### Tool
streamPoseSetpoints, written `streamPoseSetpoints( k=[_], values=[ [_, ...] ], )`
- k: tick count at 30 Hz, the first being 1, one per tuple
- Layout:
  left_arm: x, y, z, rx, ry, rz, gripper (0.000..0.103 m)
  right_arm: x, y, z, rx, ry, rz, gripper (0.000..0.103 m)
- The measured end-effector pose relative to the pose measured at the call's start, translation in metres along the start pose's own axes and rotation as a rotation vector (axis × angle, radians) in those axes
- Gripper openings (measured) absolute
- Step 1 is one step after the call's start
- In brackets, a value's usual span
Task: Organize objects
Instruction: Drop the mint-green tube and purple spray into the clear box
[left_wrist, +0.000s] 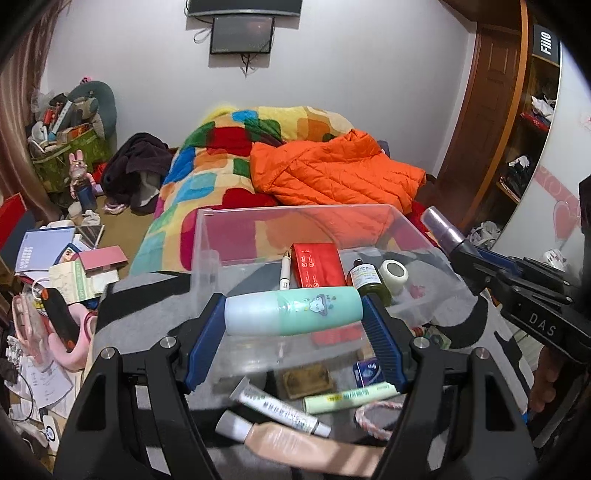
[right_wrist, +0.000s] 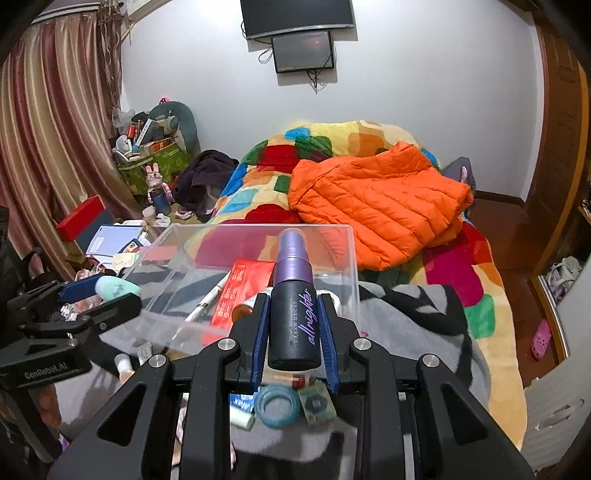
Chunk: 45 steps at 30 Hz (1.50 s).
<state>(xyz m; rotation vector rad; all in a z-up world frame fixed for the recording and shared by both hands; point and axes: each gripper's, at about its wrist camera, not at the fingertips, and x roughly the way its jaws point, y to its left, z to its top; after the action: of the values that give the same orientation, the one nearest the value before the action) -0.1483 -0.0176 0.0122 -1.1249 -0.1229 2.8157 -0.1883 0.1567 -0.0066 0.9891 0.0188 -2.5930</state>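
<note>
1. The clear rectangular plastic bin (left_wrist: 207, 236) is sitting on a grey-and-black blanket (left_wrist: 147, 306) at the foot of the bed. It is already holding a flat red carton (left_wrist: 317, 264), a white pen (left_wrist: 285, 271), a dark green glass bottle with a black cap (left_wrist: 369, 278) and a small white jar (left_wrist: 394, 272). I'm reading it as the drop target; both loads are hanging at about rim level on its near side.
2. The left gripper (left_wrist: 293, 312) is clamping a mint-green and pale-blue rounded plastic bottle (left_wrist: 293, 312) end to end, lying crosswise, jaws standing wide on it. That long-axis grip looks prone to pivoting, so it's worth keeping it level, carrying it fully past the near wall and lowering before letting go.
3. The right gripper (right_wrist: 294, 317) is holding a black spray bottle with a purple cap (right_wrist: 293, 295) by its body, jaws narrow, cap pointing forward toward the bin. Grip looks firm. Best placed in the free space left of the red carton, laid flat.
4. Suggest going one hand at a time; the grippers are sitting near each other at the bin's mouth.
5. Loose items are remaining on the blanket: white tube (left_wrist: 280, 410), pale-green tube (left_wrist: 349, 397), beige tube (left_wrist: 295, 443), blue ring (right_wrist: 277, 406).
</note>
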Motion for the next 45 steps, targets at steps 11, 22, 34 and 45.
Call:
streamPoseSetpoints(
  k=[11, 22, 34, 45],
  values=[
    [0.046, -0.004, 0.012, 0.052, 0.092, 0.017, 0.073, 0.049, -0.004, 0.002, 0.004, 0.1, 0.002, 0.023],
    [0.059, -0.005, 0.01, 0.071, 0.124, 0.015, 0.073, 0.065, 0.006, -0.002, -0.049, 0.142, -0.014, 0.023],
    [0.035, -0.006, 0.012, 0.067, 0.106, 0.013, 0.083, 0.046, 0.008, -0.003, -0.069, 0.132, -0.001, 0.039],
    [-0.012, -0.001, -0.015, 0.09, 0.05, 0.051, 0.095, -0.006, 0.007, -0.009, -0.076, 0.054, 0.033, 0.057]
  ],
)
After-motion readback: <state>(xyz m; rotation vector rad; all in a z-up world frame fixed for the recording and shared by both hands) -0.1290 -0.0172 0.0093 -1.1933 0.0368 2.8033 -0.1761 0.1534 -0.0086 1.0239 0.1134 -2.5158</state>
